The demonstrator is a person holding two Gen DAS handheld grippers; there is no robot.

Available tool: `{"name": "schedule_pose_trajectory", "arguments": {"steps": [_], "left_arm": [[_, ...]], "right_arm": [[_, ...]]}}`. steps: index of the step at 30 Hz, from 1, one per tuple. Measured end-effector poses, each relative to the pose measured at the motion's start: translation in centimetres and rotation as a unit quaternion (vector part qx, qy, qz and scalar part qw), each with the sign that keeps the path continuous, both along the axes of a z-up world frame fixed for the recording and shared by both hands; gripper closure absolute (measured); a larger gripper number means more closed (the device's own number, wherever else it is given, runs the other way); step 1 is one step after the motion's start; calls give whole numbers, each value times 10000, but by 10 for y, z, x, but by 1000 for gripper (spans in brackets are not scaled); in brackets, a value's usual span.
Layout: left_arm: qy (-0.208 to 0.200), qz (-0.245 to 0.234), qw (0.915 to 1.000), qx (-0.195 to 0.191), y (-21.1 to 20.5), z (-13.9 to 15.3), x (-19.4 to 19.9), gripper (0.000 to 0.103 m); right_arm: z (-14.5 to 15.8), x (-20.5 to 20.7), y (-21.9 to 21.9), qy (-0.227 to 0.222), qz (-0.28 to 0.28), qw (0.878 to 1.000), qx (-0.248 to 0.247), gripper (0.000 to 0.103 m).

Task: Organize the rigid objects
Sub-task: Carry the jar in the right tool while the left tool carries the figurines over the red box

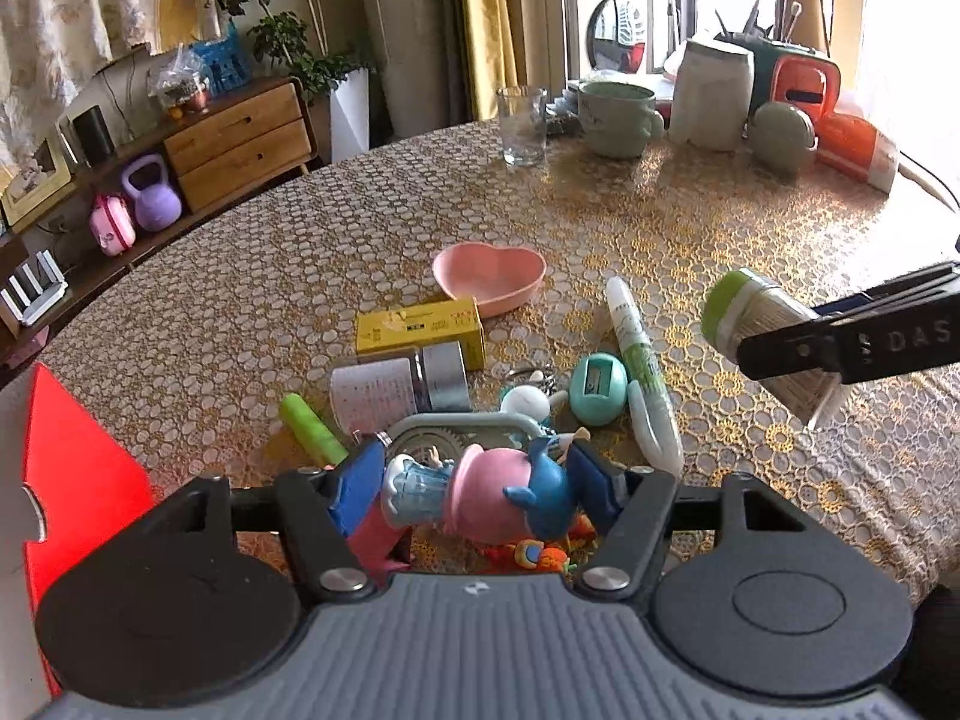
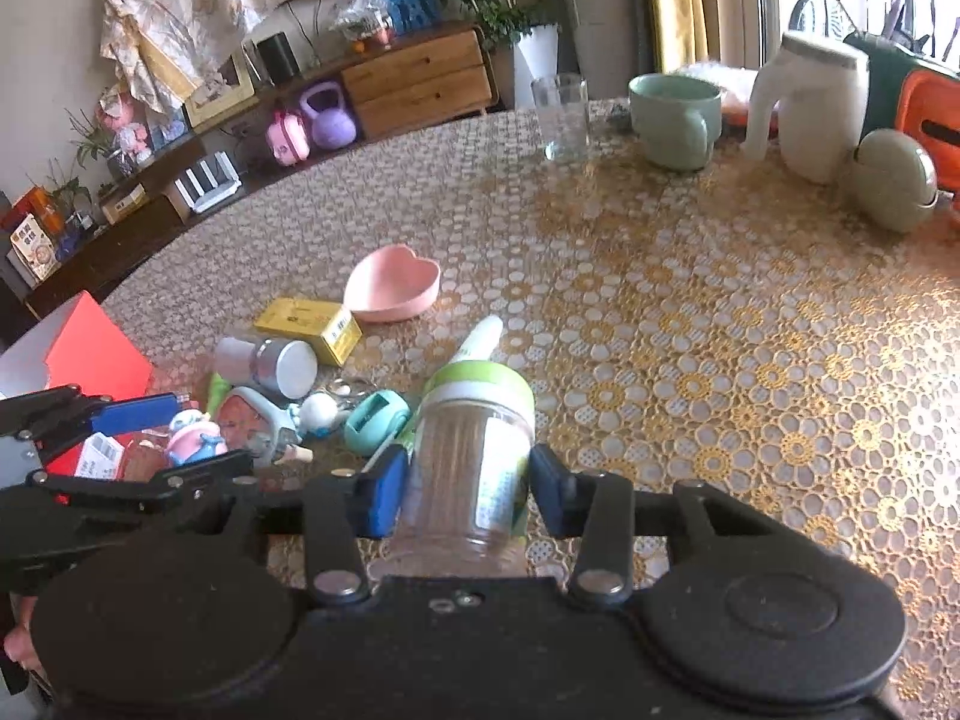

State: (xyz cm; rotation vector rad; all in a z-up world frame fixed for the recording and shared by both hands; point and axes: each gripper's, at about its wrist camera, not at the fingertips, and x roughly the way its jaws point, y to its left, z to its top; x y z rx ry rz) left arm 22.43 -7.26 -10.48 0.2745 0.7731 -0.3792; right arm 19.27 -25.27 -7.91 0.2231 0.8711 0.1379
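Observation:
My left gripper is shut on a pink and blue toy figurine, which lies crosswise between the blue pads above a pile of small toys. The same grip shows at the left edge of the right wrist view, where the figurine sits in the left gripper. My right gripper is shut on a clear jar with a green lid, tilted lid-forward and off the tablecloth. From the left wrist view that jar hangs at the right in the right gripper.
On the patterned tablecloth lie a pink heart bowl, a yellow box, a silver-capped white bottle, a green stick, a teal sharpener and a white-green tube. A red box stands left. A glass, a mug and a jug stand far back.

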Motion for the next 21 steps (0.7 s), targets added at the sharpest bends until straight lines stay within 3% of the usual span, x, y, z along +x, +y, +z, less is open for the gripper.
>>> {"name": "schedule_pose_trajectory", "arguments": {"steps": [9,14,21], "left_arm": [[-92,123,9994,-321,7,20,-9,36],[-118,297,9964,-788,19,44,-11,36],[-273,453,9936,-996,36,79,-22,36]], "right_arm": [[20,-15,2,-216,62,9997,73,60],[37,-22,3,-398,148,9988,225,60],[65,-22,22,-617,547,9962,266,60]]}}
